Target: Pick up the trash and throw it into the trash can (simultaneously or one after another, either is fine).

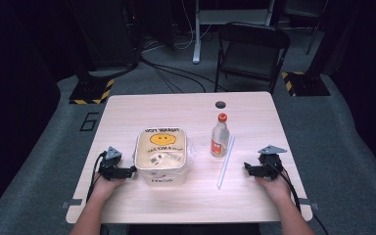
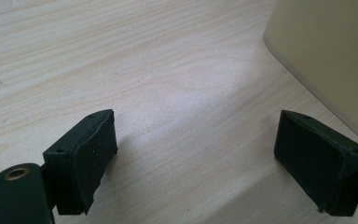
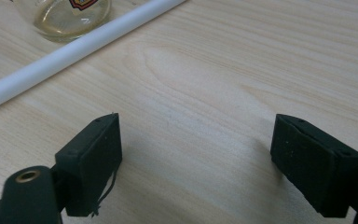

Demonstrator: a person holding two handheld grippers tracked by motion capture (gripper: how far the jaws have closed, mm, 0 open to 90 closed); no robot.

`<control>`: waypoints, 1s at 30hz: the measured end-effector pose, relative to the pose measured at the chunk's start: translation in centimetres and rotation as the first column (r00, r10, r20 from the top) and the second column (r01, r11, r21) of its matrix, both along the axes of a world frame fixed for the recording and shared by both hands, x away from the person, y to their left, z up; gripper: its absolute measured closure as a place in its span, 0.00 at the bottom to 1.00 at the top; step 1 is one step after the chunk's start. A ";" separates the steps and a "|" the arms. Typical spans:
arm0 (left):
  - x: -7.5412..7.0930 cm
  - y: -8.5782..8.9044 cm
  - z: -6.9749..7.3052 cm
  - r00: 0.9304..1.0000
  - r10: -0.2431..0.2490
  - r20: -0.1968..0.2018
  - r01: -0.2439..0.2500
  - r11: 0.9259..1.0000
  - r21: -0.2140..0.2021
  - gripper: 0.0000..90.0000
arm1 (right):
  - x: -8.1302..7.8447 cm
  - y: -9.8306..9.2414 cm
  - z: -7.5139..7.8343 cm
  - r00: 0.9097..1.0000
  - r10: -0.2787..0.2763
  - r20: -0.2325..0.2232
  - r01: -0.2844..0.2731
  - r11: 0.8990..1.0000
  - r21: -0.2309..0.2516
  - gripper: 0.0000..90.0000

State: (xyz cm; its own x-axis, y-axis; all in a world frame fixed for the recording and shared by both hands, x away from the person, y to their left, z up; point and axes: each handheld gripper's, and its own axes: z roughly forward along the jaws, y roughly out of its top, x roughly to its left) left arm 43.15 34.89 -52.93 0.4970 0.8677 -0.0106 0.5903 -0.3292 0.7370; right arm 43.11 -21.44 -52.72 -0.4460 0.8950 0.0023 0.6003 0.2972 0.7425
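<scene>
A cream tub point(image 1: 160, 156) with a yellow smiley on its lid stands at the table's middle left; its wall point(image 2: 326, 51) fills the upper right of the left gripper view. Right of it stands a clear glass bottle point(image 1: 219, 137) with a red cap, its base point(image 3: 67, 16) near the top of the right gripper view. A long white straw point(image 1: 225, 161) lies beside the bottle and crosses the right gripper view point(image 3: 70, 49). My left gripper point(image 1: 132, 170) rests on the table just left of the tub, open and empty point(image 2: 196, 154). My right gripper point(image 1: 247, 167) rests right of the straw, open and empty point(image 3: 196, 158).
The wooden table point(image 1: 186, 105) has a round cable hole point(image 1: 220, 104) near its far edge. A black folding chair point(image 1: 252, 49) stands behind the table. Cables and yellow-black floor markers point(image 1: 93, 90) lie on the grey floor beyond.
</scene>
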 end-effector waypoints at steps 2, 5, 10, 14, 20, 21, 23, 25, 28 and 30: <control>0.0 0.0 0.0 1.000 -0.001 0.000 0.001 1.000 -0.001 0.15 | 0.0 0.0 0.0 1.000 -0.001 -0.001 0.001 1.000 0.006 0.20; 0.0 0.0 0.0 1.000 0.000 0.000 0.000 1.000 -0.001 0.15 | -0.1 0.0 0.0 1.000 0.002 0.006 -0.002 1.000 0.007 0.23; 0.0 0.0 0.0 1.000 0.001 0.001 -0.001 1.000 0.003 0.15 | -0.2 0.1 0.1 1.000 -0.008 0.015 0.007 1.000 0.009 0.30; 0.0 0.0 0.0 1.000 0.007 0.003 -0.007 1.000 -0.003 0.15 | -0.2 0.1 0.1 1.000 0.011 0.020 -0.011 1.000 0.009 0.33; -0.1 0.0 0.0 1.000 0.009 -0.002 -0.009 1.000 -0.002 0.15 | -0.4 0.3 0.2 1.000 -0.003 0.010 0.002 1.000 0.008 0.39; -0.1 0.0 0.0 1.000 0.009 -0.002 -0.009 1.000 -0.002 0.15 | -0.4 0.3 0.2 1.000 -0.003 0.010 0.002 1.000 0.008 0.39; -0.1 0.0 0.0 1.000 0.008 0.001 -0.008 1.000 -0.002 0.15 | -0.3 0.4 0.3 1.000 -0.005 0.008 0.005 1.000 0.008 0.41; -0.1 0.0 0.0 1.000 0.007 0.003 -0.007 1.000 -0.005 0.15 | -0.2 0.6 0.4 1.000 -0.019 0.000 0.019 1.000 0.011 0.43; -0.1 0.0 0.0 1.000 0.003 0.000 -0.003 1.000 -0.006 0.15 | 0.0 0.9 0.5 0.999 -0.031 -0.008 0.031 1.000 0.006 0.47; -0.1 0.0 0.0 1.000 0.000 0.001 0.000 1.000 -0.006 0.15 | 0.1 1.5 0.9 1.000 -0.001 -0.013 0.000 0.999 -0.048 0.50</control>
State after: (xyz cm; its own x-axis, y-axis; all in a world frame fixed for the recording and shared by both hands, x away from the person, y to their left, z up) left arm 43.01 34.93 -52.94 0.4969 0.8677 -0.0158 0.5900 -0.3244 0.7394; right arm 43.18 -19.98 -51.79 -0.4460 0.8944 -0.0345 0.6098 0.3319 0.7197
